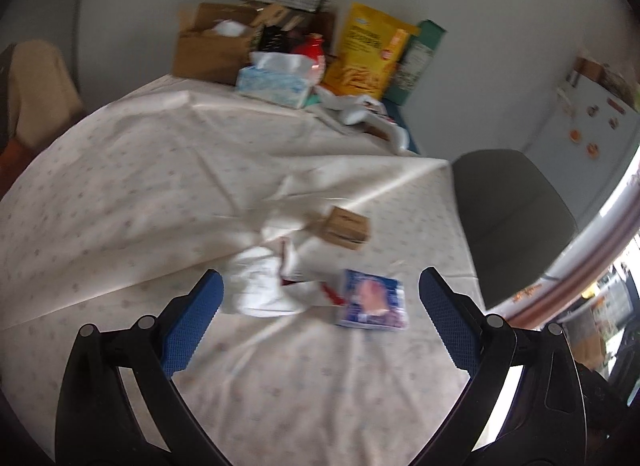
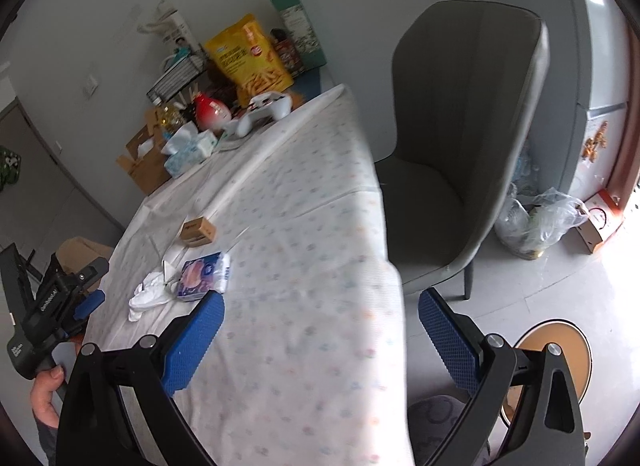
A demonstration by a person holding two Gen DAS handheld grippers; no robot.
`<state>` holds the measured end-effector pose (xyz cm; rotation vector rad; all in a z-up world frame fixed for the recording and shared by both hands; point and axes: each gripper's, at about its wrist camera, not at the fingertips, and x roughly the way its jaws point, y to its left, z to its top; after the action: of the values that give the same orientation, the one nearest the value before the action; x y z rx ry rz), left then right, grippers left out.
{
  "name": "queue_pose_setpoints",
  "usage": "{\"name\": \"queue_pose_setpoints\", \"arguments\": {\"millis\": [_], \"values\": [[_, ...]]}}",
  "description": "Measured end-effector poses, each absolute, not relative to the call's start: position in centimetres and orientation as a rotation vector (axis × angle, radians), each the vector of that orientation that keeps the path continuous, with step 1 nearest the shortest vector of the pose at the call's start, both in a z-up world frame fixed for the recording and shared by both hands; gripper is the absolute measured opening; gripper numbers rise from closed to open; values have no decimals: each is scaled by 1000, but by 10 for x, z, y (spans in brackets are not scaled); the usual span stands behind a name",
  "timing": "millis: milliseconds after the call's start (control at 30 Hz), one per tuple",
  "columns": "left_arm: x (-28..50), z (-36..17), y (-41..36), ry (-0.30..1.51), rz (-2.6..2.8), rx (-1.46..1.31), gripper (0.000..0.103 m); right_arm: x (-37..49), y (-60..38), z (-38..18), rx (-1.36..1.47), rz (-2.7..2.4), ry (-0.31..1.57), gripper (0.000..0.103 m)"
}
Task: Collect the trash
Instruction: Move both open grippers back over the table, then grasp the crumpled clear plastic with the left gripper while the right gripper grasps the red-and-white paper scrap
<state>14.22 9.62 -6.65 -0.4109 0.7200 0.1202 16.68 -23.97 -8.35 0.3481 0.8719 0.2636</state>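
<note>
Left wrist view: left claw (image 1: 320, 286) spread wide; crumpled tissue (image 1: 264, 286) lengthwise toward small box (image 1: 346, 227).

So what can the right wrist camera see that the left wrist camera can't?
Only the right wrist view shows the clear plastic bag on the floor, the round wooden stool, and the left gripper itself, held beside the table edge. Only the left wrist view shows the beige-draped chair on the far side. Both share the crumpled white tissues, blue tissue pack, small brown box, yellow snack bag and grey chair. Both grippers are open and empty.
</note>
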Motion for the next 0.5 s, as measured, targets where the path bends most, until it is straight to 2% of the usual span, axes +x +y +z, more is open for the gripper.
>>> {"name": "queue_pose_setpoints", "arguments": {"millis": [133, 400, 433, 500], "values": [[144, -86, 123, 737, 179, -467, 97, 173, -224, -85, 328, 282, 881, 95], [153, -115, 141, 800, 208, -528, 74, 183, -197, -88, 336, 330, 903, 91], [154, -119, 141, 810, 207, -534, 67, 185, -191, -88, 334, 341, 908, 89], [157, -125, 143, 838, 205, -555, 40, 186, -183, -88, 331, 360, 917, 86]]}}
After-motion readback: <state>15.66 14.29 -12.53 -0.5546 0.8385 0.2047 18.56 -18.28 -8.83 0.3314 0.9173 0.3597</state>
